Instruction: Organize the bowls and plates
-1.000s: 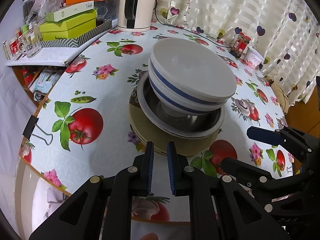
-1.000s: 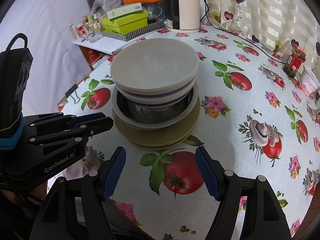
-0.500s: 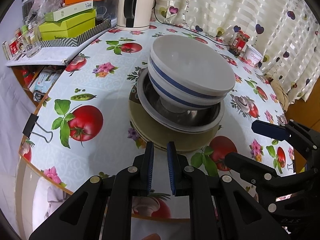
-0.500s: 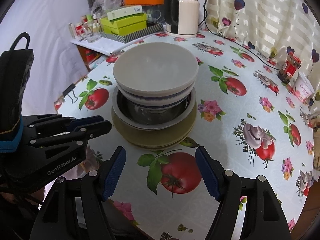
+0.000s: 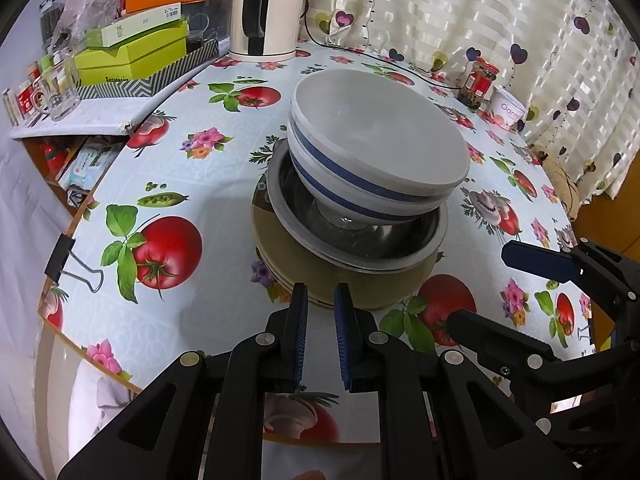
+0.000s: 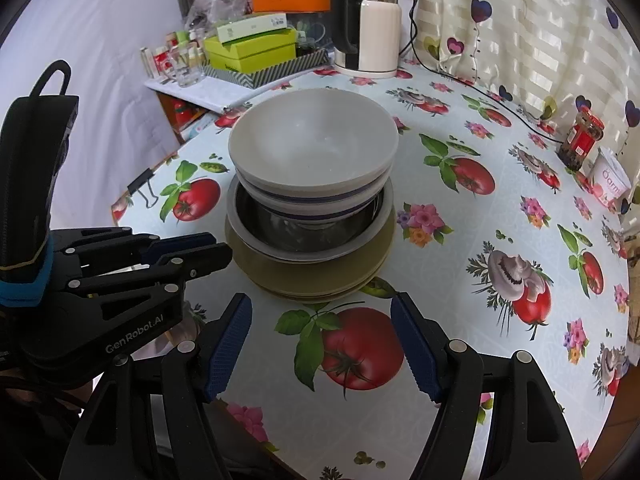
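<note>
Round table (image 6: 460,240) under a tomato-print oilcloth, heart-patterned striped curtain (image 6: 540,32) lit from behind, electric kettle (image 6: 370,24) near the wall, cluttered side shelf (image 5: 68,120) with boxes

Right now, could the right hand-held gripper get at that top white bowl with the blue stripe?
Probably yes. The right hand-held gripper is open and empty, and only bare tablecloth lies between it and the stack. The white bowl sits uncovered on top.

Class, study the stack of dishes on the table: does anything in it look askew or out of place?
Yes. The white ceramic bowls with blue stripes sit tilted inside the steel bowl, leaning toward the curtain side rather than level. The steel bowl also sits off-centre on the olive-brown plates, shifted the same way. Nothing looks spilled or broken.
</note>
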`<state>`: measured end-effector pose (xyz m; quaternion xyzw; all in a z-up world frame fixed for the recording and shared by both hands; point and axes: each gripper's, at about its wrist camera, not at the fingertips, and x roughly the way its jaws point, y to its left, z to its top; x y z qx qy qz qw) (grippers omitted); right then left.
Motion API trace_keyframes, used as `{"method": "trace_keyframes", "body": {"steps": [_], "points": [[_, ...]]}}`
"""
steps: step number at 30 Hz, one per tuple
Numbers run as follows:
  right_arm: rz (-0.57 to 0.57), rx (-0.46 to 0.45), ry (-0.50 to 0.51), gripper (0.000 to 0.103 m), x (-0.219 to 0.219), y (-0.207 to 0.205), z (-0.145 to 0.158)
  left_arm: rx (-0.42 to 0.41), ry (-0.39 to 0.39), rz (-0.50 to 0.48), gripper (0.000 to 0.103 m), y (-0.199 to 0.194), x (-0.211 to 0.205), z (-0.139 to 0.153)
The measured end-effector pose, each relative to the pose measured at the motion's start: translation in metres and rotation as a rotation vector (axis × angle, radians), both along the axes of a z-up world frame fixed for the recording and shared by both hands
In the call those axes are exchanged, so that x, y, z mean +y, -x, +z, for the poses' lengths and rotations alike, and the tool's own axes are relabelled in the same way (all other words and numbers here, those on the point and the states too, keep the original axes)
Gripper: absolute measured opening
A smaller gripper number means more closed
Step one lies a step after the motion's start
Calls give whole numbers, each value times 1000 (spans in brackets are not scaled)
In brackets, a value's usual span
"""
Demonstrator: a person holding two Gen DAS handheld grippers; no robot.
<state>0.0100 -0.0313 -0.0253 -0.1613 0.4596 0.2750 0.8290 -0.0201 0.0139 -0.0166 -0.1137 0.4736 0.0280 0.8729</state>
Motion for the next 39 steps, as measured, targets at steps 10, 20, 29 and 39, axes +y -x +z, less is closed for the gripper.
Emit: {"method": "trace_keyframes", "body": {"steps": [10,20,29,39], "points": [[6,6,3,73,4,-2,-2,-1,5,-5,14,0,1,0],[6,20,-5,73,2,-2,-7,-8,1,-7,14,2,0,1],[2,14,3,73,1,-1,-5,-3,0,-12,14,2,-2,-1],[9,17,7,73,3,0,-7,0,-1,-12,14,2,-1,-2]]}}
